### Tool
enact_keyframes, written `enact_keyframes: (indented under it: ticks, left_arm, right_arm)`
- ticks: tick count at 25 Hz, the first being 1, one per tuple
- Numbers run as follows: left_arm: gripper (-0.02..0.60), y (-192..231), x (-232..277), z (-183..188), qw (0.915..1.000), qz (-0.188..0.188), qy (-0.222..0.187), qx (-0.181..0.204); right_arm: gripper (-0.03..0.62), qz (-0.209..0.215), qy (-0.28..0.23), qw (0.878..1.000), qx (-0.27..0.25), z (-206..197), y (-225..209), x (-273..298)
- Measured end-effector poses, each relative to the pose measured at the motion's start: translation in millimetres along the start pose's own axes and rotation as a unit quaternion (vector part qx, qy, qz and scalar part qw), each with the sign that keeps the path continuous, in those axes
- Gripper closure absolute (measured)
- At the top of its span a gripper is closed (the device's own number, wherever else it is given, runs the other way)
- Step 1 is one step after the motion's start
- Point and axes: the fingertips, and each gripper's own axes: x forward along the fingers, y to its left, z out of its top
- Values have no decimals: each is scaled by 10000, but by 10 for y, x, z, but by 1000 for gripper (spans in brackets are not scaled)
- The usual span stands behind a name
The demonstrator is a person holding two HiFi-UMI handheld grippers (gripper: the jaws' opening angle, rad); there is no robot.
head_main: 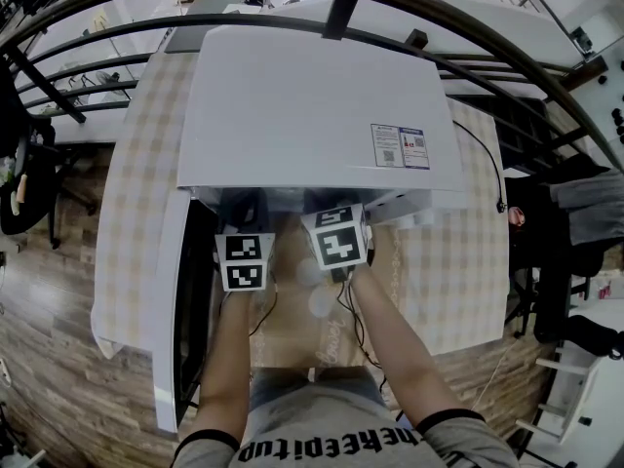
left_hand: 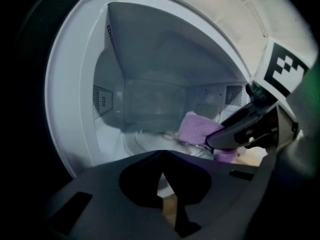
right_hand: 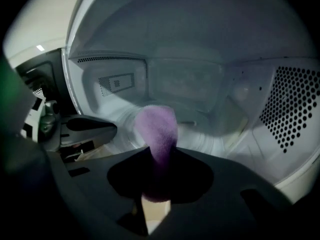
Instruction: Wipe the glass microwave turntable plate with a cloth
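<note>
Right gripper view is showing the right gripper (right_hand: 159,159) clamping a purple cloth (right_hand: 157,126) just above the glass turntable plate (right_hand: 220,140), which is lying inside the open microwave (head_main: 312,105); the left gripper (left_hand: 160,156), jaws together and empty, is hovering at the opening

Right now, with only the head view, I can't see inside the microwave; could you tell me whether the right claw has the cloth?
Observer: Yes, the right claw is shut on the purple cloth.
Operator: Is the cloth inside the cavity?
Observer: Yes, it reaches in over the glass turntable plate; I cannot tell whether it touches.
Operator: And the left claw?
Observer: The left claw is shut and empty, in front of the microwave opening.
</note>
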Motion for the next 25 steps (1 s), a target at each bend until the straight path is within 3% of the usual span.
enact_keyframes:
  ticks: [11,25]
  left_arm:
    - [572,93,-18,4,9999,136,-17,-32]
    - [572,77,-3,1,9999,53,0,109]
  right_arm:
    - [497,427,-69,9990,150,12,319,-28]
    - [493,661,-503,9934,793,9,255,-145]
